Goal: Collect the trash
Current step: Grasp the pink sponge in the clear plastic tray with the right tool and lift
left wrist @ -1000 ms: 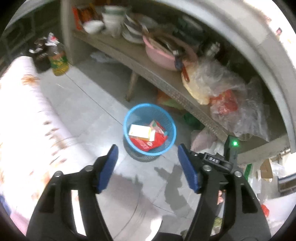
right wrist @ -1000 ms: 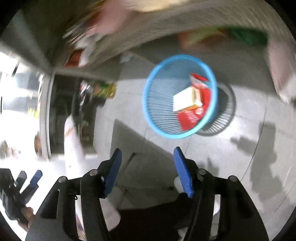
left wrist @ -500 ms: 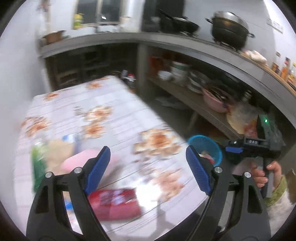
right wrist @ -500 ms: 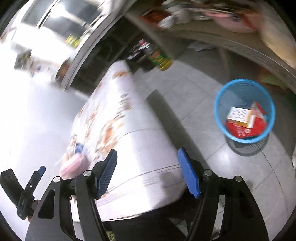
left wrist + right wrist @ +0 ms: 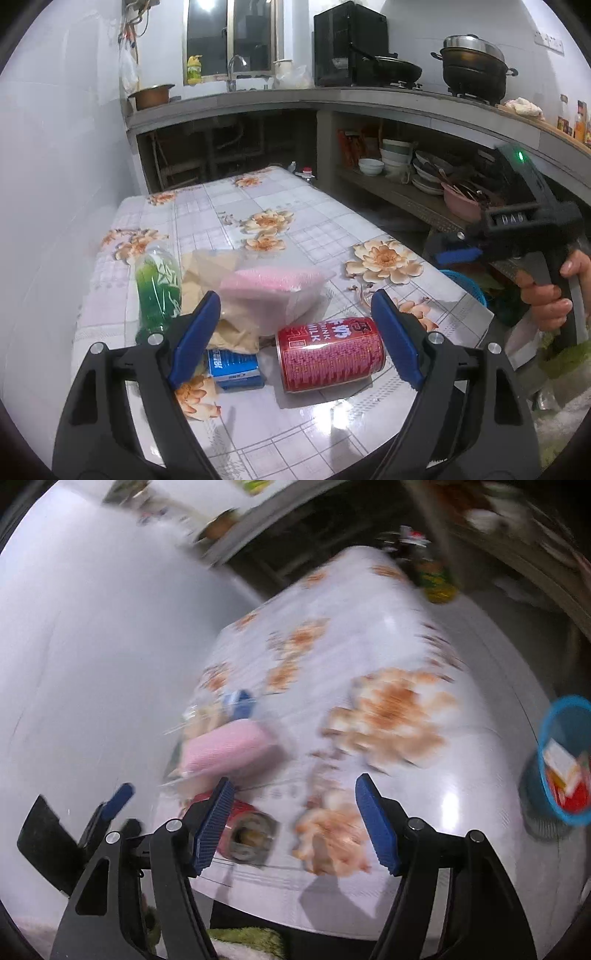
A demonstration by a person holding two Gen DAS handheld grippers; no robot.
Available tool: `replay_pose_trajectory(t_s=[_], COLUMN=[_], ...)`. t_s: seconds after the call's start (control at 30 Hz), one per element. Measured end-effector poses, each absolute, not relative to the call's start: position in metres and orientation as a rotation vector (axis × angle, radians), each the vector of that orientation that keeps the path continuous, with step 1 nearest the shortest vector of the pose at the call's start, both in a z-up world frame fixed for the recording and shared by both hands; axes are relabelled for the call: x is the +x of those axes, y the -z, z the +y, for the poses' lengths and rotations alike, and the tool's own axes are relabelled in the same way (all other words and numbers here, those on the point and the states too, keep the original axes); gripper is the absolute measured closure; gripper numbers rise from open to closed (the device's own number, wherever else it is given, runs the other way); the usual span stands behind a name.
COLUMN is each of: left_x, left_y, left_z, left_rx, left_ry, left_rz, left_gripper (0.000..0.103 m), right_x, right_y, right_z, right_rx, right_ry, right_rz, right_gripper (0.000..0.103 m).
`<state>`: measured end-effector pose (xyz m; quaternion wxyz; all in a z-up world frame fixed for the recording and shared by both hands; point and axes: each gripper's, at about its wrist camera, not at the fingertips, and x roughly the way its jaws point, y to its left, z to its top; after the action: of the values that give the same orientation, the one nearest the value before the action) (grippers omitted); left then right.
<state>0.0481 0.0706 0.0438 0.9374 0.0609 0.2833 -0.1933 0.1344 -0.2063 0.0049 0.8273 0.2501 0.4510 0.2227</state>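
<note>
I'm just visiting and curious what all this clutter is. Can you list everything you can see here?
can: one, red, lying on its side at the table's near edge
small carton: one, blue, left of the can
bottle: one, green, lying at the table's left
clear bag: one, holding something pink, behind the can
table: one, white floral cloth
basket: one, blue, on the floor right of the table, red and white packaging inside
pot: one, dark, on the counter
bowls: several, pale, on the shelf
left gripper: fingers blue, open, empty
right gripper: fingers blue, open, empty
hand: one, gripping the right gripper's handle
</note>
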Motion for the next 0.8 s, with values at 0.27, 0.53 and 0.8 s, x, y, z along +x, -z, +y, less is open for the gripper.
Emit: replay_pose_trajectory(t_s=[0.27, 0.53, 0.8], left_x=[0.065, 0.082, 0.086], left_y=[-0.040, -0.023, -0.018], left_z=[0.088, 0.087, 0.090], left_rx=[0.012, 0.022, 0.019], left_ry=[0.379, 0.381, 0.382], left_rz=[0.606, 0.667, 0.674], left_gripper=[0.030, 0.046, 0.050], right_x=[0.181, 0.221, 0.241], right_y=[-0.039, -0.033, -0.027], right_z=[-0.123, -0.056, -0.013], right_rx=[0.262, -0.018, -0.167], right_ry=[-0.653, -0.780, -0.886], right_rz=[1.002, 1.154, 1.280], right_gripper=[0.026, 0.021, 0.018])
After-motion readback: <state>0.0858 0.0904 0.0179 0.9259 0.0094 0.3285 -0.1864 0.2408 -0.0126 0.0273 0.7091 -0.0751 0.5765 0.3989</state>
